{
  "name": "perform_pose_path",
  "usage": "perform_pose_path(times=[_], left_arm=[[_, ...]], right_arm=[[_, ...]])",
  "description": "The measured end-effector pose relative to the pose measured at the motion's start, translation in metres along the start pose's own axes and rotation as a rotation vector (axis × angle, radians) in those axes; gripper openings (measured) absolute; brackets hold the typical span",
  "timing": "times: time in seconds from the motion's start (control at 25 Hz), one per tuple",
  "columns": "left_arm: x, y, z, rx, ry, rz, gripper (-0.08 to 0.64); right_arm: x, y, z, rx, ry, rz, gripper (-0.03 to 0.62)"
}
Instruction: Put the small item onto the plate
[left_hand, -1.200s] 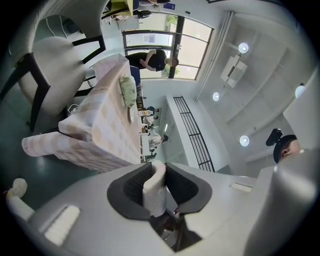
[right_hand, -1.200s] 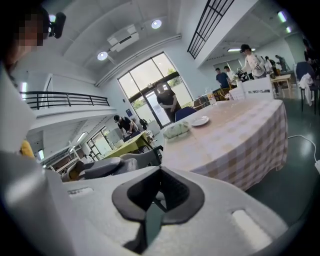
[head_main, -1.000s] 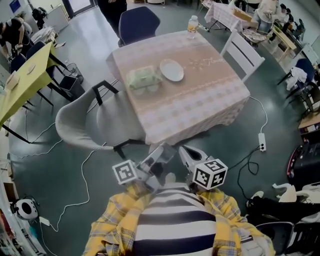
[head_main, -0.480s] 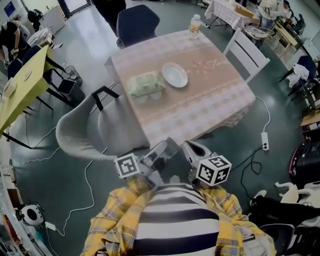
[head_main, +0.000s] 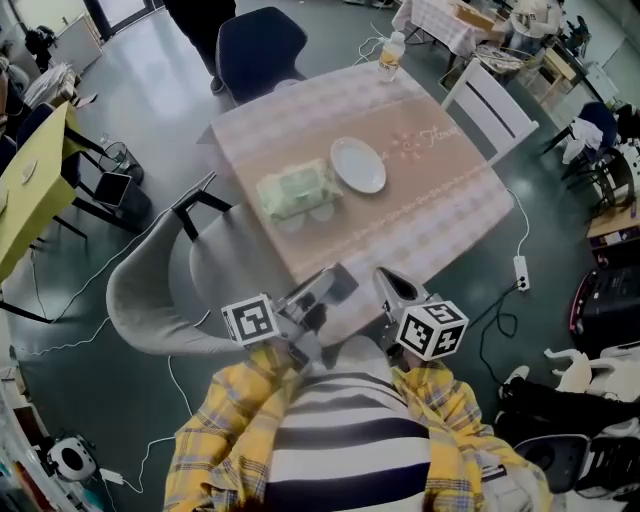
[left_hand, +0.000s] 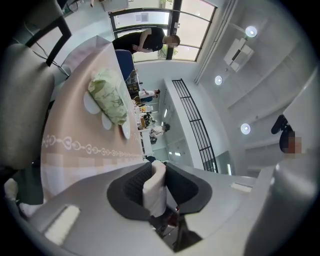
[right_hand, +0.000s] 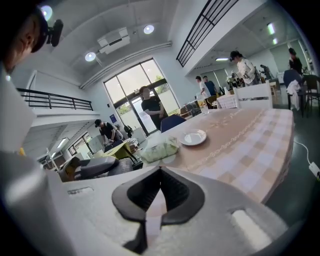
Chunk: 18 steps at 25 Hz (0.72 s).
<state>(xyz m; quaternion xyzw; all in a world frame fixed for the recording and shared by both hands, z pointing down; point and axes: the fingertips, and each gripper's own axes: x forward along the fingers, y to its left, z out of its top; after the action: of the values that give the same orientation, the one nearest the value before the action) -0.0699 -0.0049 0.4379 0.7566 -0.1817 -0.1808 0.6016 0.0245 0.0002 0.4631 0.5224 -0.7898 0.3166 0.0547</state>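
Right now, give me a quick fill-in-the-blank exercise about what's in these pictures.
1. The small item clamped in the left gripper is ____ in colour.
2. The right gripper has its jaws ____, with nothing between them.
3. In the head view, the plate lies to the ____ of the green bag.
Missing words: white; shut; right.

My left gripper (left_hand: 160, 167) pinches white item (left_hand: 154, 192): kind untellable, lower end sunk between pads (left_hand: 134, 182). Green bundle (head_main: 297, 190) on table (head_main: 440, 190): contents unreadable. Bottle (head_main: 391, 55) label too small.
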Motion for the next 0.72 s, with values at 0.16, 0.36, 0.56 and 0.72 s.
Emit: perform_pose_path(times=[0.16, 0.36, 0.56, 0.72], left_arm=[[0.016, 0.01, 0.013, -0.04, -0.006, -0.017, 0.077], [0.045, 0.016, 0.035, -0.034, -0.041, -0.014, 0.077], [0.081, 0.025, 0.056, -0.01, -0.082, 0.017, 0.077], [0.11, 0.035, 0.068, -0.028, -0.122, 0.03, 0.077]], right_arm=[[0.015, -0.006, 0.006, -0.023, 0.019, -0.035, -0.003], [0.036, -0.022, 0.023, -0.037, 0.012, -0.057, -0.003], [0.053, -0.037, 0.041, -0.073, 0.027, -0.031, -0.003], [0.067, -0.056, 0.055, -0.095, 0.043, -0.015, -0.003]])
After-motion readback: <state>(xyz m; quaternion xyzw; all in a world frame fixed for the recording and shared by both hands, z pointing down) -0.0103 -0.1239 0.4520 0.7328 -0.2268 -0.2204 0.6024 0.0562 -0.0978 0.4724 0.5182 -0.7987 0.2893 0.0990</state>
